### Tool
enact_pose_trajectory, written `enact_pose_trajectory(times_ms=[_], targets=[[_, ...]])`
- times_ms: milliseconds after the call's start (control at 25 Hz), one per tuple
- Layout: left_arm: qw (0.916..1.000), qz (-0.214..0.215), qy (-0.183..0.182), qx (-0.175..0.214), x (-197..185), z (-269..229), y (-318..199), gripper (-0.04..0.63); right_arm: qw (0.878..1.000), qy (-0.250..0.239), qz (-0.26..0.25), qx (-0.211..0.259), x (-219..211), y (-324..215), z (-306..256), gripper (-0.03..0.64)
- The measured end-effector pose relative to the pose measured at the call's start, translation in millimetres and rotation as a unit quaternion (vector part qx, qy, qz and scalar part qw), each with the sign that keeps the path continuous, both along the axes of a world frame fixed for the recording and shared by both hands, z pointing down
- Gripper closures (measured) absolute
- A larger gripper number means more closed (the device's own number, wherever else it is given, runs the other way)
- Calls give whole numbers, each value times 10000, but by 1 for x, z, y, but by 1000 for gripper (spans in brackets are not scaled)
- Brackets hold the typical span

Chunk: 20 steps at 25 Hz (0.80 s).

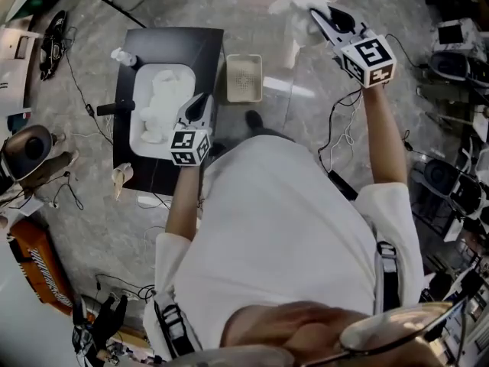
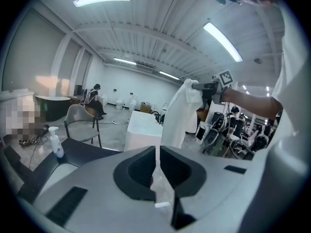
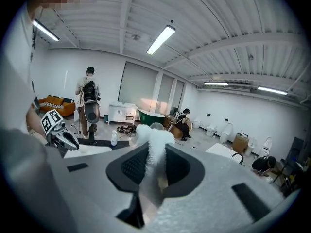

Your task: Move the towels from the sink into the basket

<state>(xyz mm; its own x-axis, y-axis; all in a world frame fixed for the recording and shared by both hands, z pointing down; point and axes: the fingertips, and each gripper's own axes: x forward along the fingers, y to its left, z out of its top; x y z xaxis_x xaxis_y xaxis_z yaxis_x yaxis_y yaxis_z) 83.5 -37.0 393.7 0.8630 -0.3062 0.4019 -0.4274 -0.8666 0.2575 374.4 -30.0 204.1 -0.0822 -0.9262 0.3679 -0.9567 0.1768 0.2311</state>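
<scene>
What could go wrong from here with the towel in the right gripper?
1. The right gripper pinches only a small part of the towel, and the rest hangs free below it. It may slip out on the way.
2. The towel is off to one side of the basket, not above it. A release now would likely drop it on the floor.

1. Two grippers are here: the left gripper [image 1: 200,102] and the right gripper [image 1: 319,14].
2. One towel [image 1: 294,21] is between the jaws of the right gripper (white and fluffy).
3. One heap of towels [image 1: 164,98] lies in the sink; how many pieces are in it, I cannot tell.
4. One sink [image 1: 136,147], one basket [image 1: 229,79] and one counter [image 1: 157,176].
5. One bottle [image 1: 122,56] and one faucet [image 1: 114,108] (both by the sink).
</scene>
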Motion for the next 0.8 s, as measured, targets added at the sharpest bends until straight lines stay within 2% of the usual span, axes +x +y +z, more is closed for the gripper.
enact_pose_trajectory(times_ms=[440, 800], targets=[[9991, -85, -300, -272, 13, 28, 5, 565, 9974, -231, -45, -677, 23, -8, 90, 545], [9973, -220, -583, -389, 25, 81, -3, 565, 9875, -552, -561, -1364, -12, -38, 218, 543]])
